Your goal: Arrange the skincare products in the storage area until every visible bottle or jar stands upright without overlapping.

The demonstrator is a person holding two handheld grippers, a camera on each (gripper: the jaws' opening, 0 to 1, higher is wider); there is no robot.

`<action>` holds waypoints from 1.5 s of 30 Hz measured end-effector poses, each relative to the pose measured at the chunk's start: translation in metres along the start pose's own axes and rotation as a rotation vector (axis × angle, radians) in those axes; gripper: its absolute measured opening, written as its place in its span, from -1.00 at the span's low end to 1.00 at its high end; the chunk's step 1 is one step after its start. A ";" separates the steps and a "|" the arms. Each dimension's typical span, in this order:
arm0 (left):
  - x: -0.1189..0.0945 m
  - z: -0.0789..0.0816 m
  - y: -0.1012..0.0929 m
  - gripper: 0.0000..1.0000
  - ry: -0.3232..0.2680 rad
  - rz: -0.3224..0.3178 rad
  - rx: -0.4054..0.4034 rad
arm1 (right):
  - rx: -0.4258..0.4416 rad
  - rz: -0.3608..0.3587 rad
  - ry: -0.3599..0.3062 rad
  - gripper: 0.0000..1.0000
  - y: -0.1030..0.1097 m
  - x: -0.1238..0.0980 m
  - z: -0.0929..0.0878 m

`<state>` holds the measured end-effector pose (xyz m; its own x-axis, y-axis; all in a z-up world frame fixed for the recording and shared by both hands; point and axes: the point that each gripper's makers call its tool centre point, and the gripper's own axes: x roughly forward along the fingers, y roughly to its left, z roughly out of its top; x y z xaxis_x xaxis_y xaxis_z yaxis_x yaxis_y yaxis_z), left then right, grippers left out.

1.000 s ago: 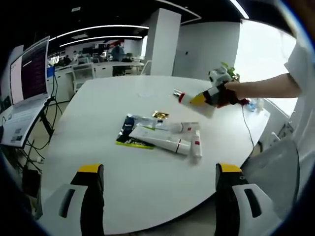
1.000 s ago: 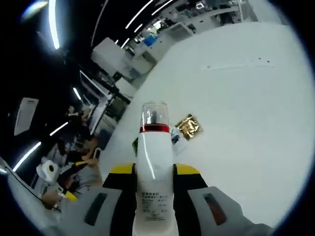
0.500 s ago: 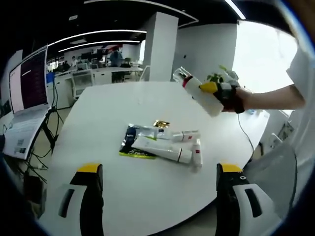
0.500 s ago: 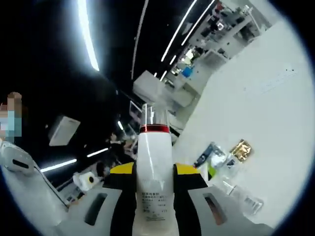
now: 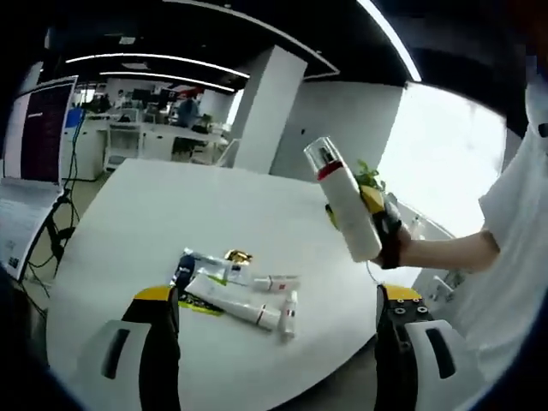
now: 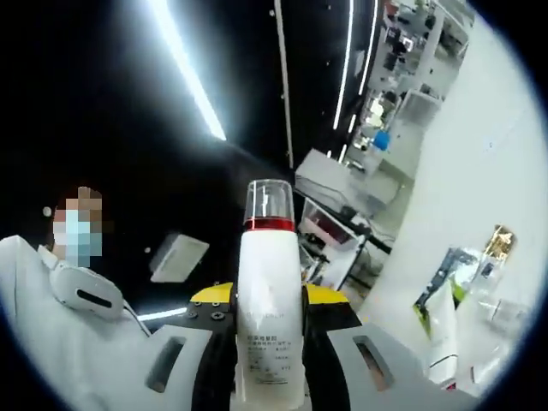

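A white bottle (image 6: 269, 317) with a red band and a clear cap sits clamped between my right gripper's (image 6: 269, 300) yellow-tipped jaws. In the left gripper view that same white bottle (image 5: 344, 204) hangs high above the table, nearly upright, cap tilted up and left, held by the right gripper (image 5: 374, 214) in a person's hand. On the round white table (image 5: 128, 223) lies a pile of skincare tubes (image 5: 235, 291) and sachets, overlapping, with a gold sachet (image 5: 237, 256) at its far side. My left gripper (image 5: 274, 342) is open, low and near, with nothing between its jaws.
A laptop (image 5: 30, 163) on a stand is at the table's left. A white pillar (image 5: 261, 111) and office desks lie beyond the table. A person in white (image 6: 68, 317) stands at the left of the right gripper view. The pile (image 6: 462, 300) shows at its right.
The right gripper has lifted the bottle from low over the table and turned it from lying towards upright. The left view has tilted up and pulled back.
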<state>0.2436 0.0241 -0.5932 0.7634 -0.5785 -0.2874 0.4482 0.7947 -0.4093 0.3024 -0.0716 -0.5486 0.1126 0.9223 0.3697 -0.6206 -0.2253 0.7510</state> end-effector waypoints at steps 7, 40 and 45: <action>0.001 0.028 -0.031 0.75 -0.038 -0.107 -0.030 | -0.035 0.087 -0.018 -0.45 0.030 0.003 -0.007; 0.023 0.060 -0.143 -0.44 -0.065 -0.471 0.025 | -0.196 0.188 0.020 -0.45 0.093 0.002 -0.062; 0.020 0.065 -0.145 -0.46 -0.080 -0.454 0.019 | -0.203 0.174 0.002 -0.44 0.092 0.002 -0.058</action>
<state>0.2245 -0.0906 -0.4832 0.5209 -0.8535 -0.0146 0.7533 0.4676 -0.4625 0.2000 -0.0719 -0.5102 -0.0110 0.8757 0.4827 -0.7737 -0.3133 0.5507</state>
